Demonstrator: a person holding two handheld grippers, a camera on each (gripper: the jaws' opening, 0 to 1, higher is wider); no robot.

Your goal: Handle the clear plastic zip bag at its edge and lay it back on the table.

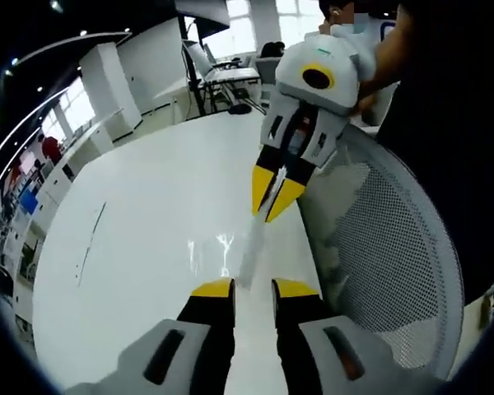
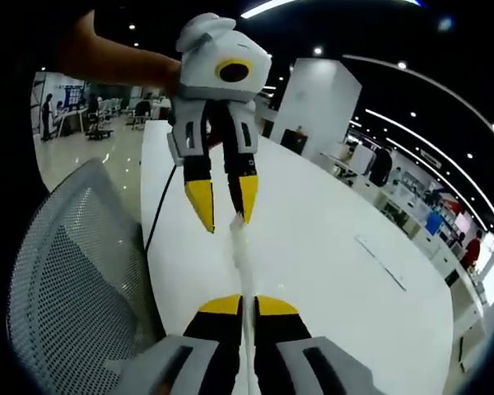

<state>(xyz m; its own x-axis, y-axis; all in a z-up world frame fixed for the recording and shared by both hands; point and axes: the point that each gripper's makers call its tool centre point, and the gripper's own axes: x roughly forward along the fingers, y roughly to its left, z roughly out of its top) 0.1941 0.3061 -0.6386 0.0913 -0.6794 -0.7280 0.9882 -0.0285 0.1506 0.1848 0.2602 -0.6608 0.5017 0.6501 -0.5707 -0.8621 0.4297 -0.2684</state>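
While stretched taut, bag (image 2: pixel 241 255) between hand-held grippers.

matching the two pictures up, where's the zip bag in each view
Left gripper view: bag centre, edge-on, running from this view's own jaws up to the right gripper.
Right gripper view: bag centre, between the shut jaws below and the left gripper.
Shared landmark: mesh chair beside the white table.

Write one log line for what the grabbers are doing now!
right gripper: shut on bag edge | left gripper: open around other edge | bag above table
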